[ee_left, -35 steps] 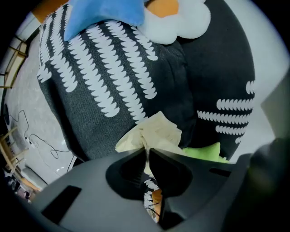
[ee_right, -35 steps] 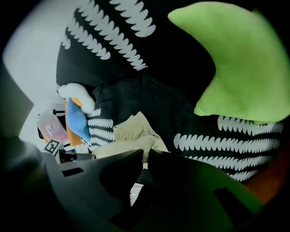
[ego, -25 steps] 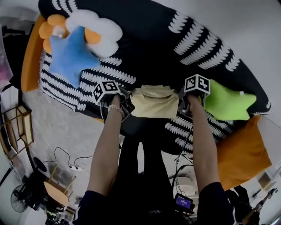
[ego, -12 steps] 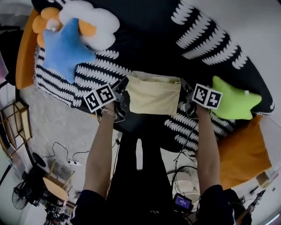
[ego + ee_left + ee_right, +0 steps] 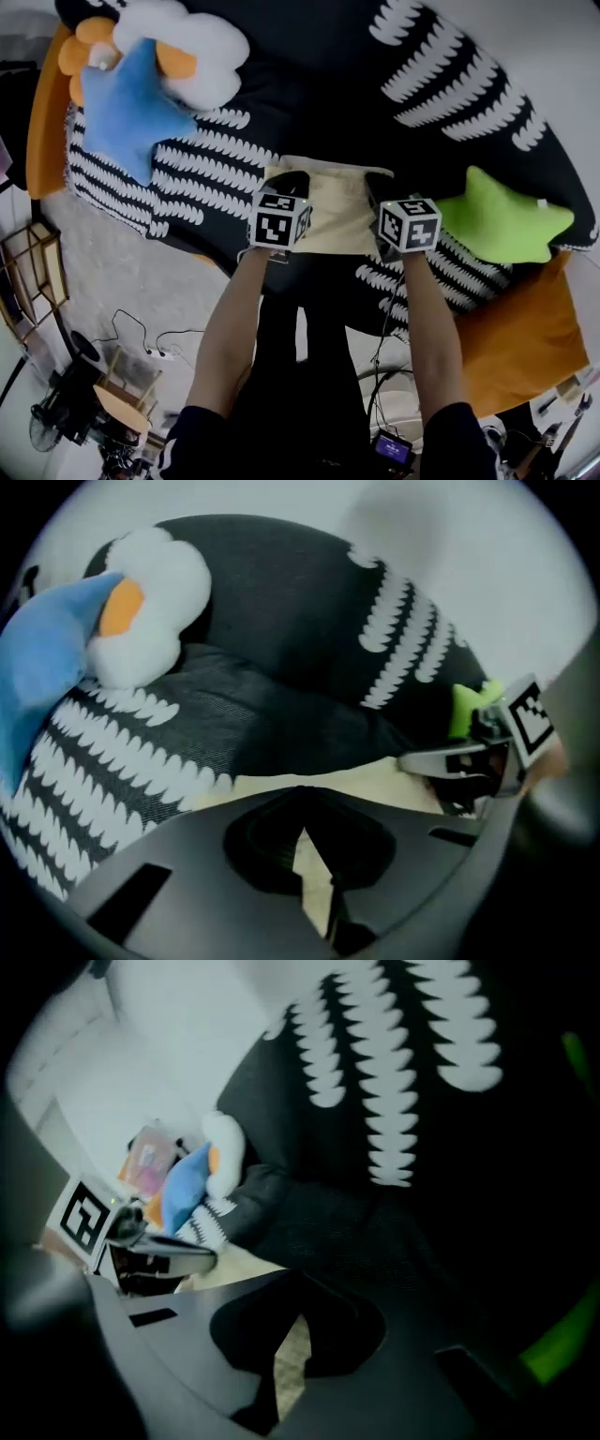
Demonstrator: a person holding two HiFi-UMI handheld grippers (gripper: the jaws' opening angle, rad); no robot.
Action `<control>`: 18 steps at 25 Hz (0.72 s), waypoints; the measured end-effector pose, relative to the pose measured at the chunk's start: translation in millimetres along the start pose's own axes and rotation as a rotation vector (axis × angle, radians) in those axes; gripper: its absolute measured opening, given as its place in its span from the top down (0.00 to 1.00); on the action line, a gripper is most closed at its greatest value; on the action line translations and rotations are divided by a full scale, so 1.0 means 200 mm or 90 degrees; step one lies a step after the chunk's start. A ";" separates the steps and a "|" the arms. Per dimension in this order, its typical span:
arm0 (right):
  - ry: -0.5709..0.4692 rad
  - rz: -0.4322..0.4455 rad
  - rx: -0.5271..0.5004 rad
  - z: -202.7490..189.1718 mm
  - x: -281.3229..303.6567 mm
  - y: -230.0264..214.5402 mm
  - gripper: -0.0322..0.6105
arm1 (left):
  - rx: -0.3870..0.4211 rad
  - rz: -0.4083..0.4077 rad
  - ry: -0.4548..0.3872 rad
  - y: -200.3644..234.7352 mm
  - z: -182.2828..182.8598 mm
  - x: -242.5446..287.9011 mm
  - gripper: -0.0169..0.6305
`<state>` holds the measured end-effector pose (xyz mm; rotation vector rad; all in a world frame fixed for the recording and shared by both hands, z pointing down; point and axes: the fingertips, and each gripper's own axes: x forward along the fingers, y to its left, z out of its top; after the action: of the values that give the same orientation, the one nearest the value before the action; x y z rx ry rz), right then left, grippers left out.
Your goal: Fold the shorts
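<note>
A black bedspread [image 5: 234, 155] with white feathery stripes stretches out ahead of and under both grippers. A blue star cushion [image 5: 131, 103] sits well off to the far left of the left gripper, and a green star cushion [image 5: 502, 220] lies just right of the right gripper. The cream shorts [image 5: 333, 211] lie on the spread as a compact folded rectangle, directly beneath and between the two grippers, with the near edge towards the person. Judged from that shape, the folding looks largely done and the step in hand is pressing or tidying the packet. The next move probably calls for a light flattening stroke, or for taking the near corners if one more fold is wanted, without dragging the layers askew. The left gripper [image 5: 287, 185] points down onto the shorts' left part. Its jaws have just closed and now meet, with cream cloth showing past the thin slit. The right gripper [image 5: 379, 192] does the same on the right part, jaws just closed and together. Whether either has nipped any cloth cannot be made out; both look empty.
</note>
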<state>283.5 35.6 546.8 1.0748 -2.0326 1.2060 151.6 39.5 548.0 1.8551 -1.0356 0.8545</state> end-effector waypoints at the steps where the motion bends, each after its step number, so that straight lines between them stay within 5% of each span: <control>1: -0.012 -0.038 0.050 0.02 0.02 -0.11 0.94 | -0.041 0.041 0.002 0.10 0.00 0.04 0.97; 3: -0.007 -0.074 0.108 0.03 0.04 -0.27 0.94 | -0.109 0.062 0.006 0.22 0.00 0.06 0.97; 6: 0.009 -0.057 0.063 0.08 0.06 -0.30 0.94 | -0.169 0.010 -0.025 0.30 0.04 0.06 0.97; 10: -0.091 -0.044 0.121 0.16 -0.09 -0.31 0.93 | -0.231 0.024 -0.098 0.38 0.08 -0.13 0.97; 12: -0.112 0.005 0.160 0.16 -0.21 -0.26 0.70 | -0.231 -0.020 -0.134 0.34 0.12 -0.25 0.97; 13: -0.113 0.020 0.161 0.15 -0.25 -0.23 0.68 | -0.223 -0.040 -0.148 0.33 0.13 -0.31 0.97; 16: -0.132 0.007 0.118 0.13 -0.40 -0.15 0.74 | -0.190 -0.070 -0.142 0.25 0.13 -0.43 0.97; 18: -0.157 -0.021 0.074 0.13 -0.51 -0.08 0.80 | -0.157 -0.045 -0.128 0.19 0.10 -0.49 0.97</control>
<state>350.5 45.7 464.7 1.3667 -2.1372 1.2381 78.9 41.1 469.5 1.7790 -1.1371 0.4813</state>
